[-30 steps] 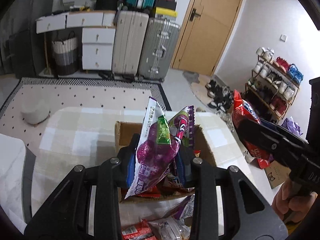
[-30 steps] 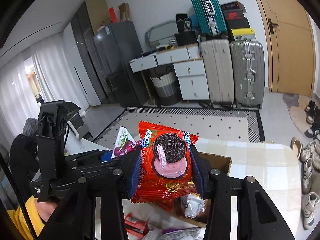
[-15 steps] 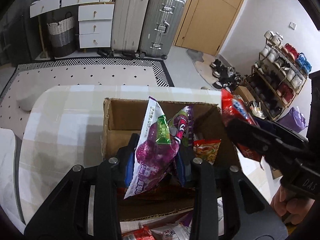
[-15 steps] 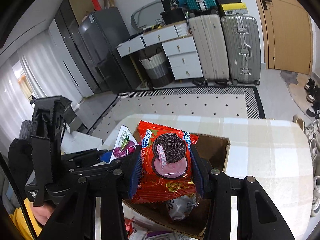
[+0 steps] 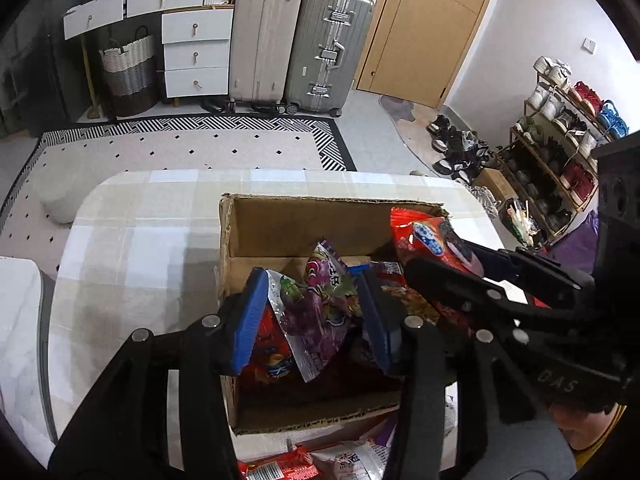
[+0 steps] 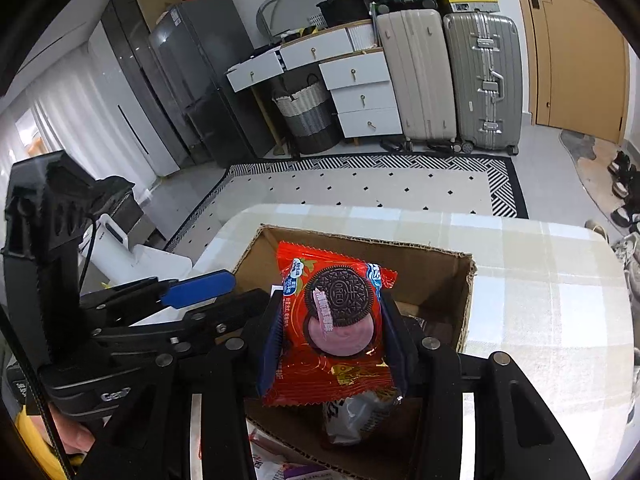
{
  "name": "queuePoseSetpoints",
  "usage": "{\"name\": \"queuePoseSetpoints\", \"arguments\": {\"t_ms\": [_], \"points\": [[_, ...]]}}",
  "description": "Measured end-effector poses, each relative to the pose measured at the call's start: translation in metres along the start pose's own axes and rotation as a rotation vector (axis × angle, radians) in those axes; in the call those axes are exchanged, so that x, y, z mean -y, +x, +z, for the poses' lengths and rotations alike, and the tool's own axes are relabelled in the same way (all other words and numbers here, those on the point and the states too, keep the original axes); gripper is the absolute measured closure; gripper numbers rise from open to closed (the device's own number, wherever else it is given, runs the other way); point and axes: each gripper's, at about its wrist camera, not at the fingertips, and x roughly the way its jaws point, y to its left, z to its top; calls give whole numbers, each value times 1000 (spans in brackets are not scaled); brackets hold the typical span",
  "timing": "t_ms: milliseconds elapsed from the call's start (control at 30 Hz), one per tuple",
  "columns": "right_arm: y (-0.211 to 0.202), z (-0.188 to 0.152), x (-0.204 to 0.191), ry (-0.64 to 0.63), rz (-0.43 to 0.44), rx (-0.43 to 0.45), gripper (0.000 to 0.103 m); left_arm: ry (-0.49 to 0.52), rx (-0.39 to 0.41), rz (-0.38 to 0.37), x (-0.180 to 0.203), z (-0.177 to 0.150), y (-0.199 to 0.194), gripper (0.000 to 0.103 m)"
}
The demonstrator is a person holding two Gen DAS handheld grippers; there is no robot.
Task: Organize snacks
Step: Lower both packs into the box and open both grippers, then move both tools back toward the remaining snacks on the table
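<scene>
A cardboard box [image 5: 328, 200] with several snack packets in it stands on the checked table [image 5: 140, 240]. My left gripper [image 5: 312, 320] hangs over the box's near half and its jaws are opening. The purple grape packet [image 5: 320, 312] lies slumped between the blue pads, which stand apart from its sides, on the snacks below. My right gripper [image 6: 332, 328] is shut on a red Oreo packet [image 6: 336, 316], held upright over the box [image 6: 360, 240]. In the left wrist view the right gripper [image 5: 440, 256] and its red packet [image 5: 428, 236] reach in at the box's right wall.
Loose snack packets [image 5: 280, 468] lie on the table in front of the box. A person's hand [image 5: 576, 428] holds the right gripper's handle. Beyond the table are a patterned rug [image 5: 192, 148], suitcases [image 5: 296, 36], white drawers [image 5: 196, 52] and a shoe rack [image 5: 568, 140].
Both grippers have come down over the box. The left jaws have parted and the purple packet has tipped over and sunk among the snacks. The right grip on the Oreo packet is unchanged.
</scene>
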Motion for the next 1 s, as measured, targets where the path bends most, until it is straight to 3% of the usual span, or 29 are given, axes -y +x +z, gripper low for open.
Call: {"name": "queuePoseSetpoints", "arguments": {"t_ms": [133, 300, 500, 733, 1000], "points": [[3, -1, -2, -4, -15, -17, 58, -6, 6, 11, -2, -15, -16, 57], [0, -2, -4, 5, -32, -10, 57, -22, 20, 26, -11, -28, -38, 42], [-10, -4, -8, 17, -38, -7, 53, -29, 9, 50, -12, -36, -54, 42], [-48, -11, -18, 18, -31, 44, 51, -20, 39, 67, -5, -51, -88, 41], [-106, -21, -44, -14, -29, 110, 48, 8, 99, 83, 19, -72, -146, 31]]}}
